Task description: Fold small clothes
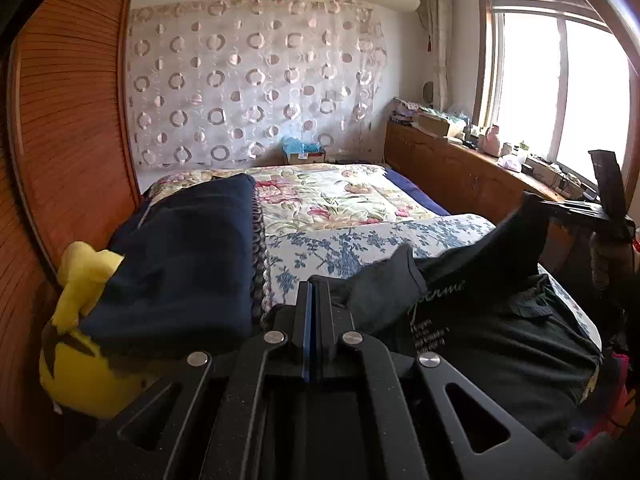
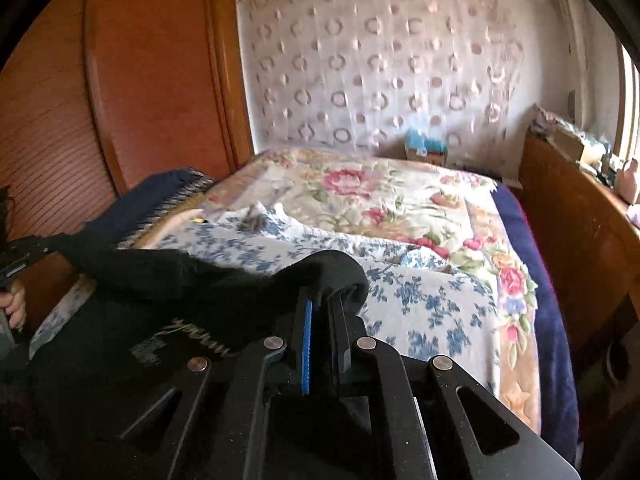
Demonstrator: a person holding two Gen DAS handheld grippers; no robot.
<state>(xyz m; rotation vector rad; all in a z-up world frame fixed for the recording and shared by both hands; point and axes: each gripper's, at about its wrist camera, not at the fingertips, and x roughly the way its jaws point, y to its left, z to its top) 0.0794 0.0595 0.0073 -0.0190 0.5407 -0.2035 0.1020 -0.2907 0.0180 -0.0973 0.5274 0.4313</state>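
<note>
Left gripper (image 1: pixel 314 300) pinched tight on the black garment (image 1: pixel 500 320) at lower centre — soft, limp cloth with pale lettering. Right gripper (image 2: pixel 324 308) clamps another bunched edge over the blue-flowered quilt (image 2: pixel 420 300).

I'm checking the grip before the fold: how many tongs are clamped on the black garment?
2: the left tongs pinch its near edge; the right tongs grip another bunched edge of the black garment off to the right.

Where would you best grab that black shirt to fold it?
By its outer edges, one gripper at each side. The black shirt lies limp on the bed, so only pinched edges lift it. Both the left gripper and right gripper already pinch it so.
</note>
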